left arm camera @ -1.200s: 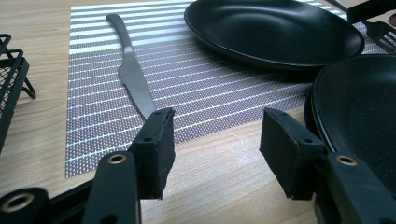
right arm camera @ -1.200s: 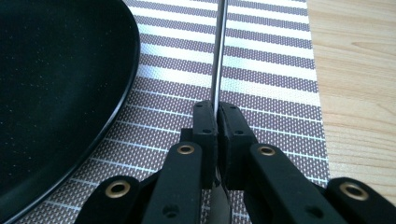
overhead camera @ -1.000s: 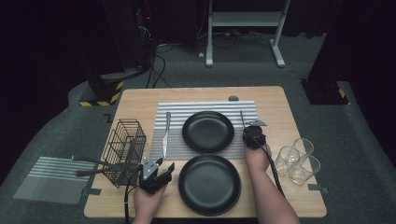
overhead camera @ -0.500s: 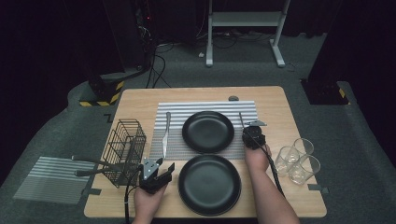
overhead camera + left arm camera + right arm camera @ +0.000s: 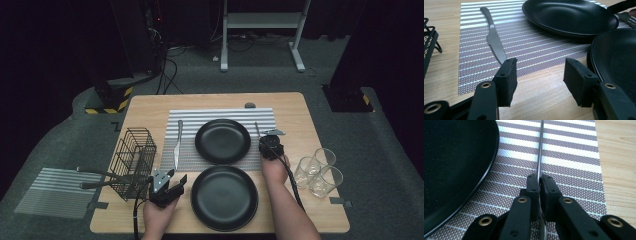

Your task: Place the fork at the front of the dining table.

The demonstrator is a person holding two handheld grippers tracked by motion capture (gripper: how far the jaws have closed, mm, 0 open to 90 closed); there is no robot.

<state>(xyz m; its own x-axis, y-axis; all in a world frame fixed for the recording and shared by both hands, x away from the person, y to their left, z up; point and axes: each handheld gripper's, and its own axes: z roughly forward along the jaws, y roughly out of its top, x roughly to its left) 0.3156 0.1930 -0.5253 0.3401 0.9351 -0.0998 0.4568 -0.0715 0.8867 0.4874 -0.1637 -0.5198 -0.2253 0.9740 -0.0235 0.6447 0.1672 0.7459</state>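
My right gripper [image 5: 263, 137] [image 5: 539, 180] is shut on the thin metal handle of a fork [image 5: 540, 150], which lies on the striped placemat [image 5: 200, 120] just right of the far black plate [image 5: 222, 141]. The fork's handle [image 5: 257, 128] points away from me. My left gripper [image 5: 173, 176] [image 5: 539, 75] hovers open over bare wood at the placemat's near edge, with nothing between its pads. A knife [image 5: 177, 142] [image 5: 495, 41] lies on the mat just beyond its left jaw. The near black plate [image 5: 224, 197] [image 5: 616, 57] sits close beside its right jaw.
A black wire basket [image 5: 134, 162] stands at the table's left, with long metal utensils [image 5: 100, 175] sticking out of it. Three clear glasses [image 5: 320, 170] cluster at the right edge. A second striped mat [image 5: 55, 192] lies on the floor to the left.
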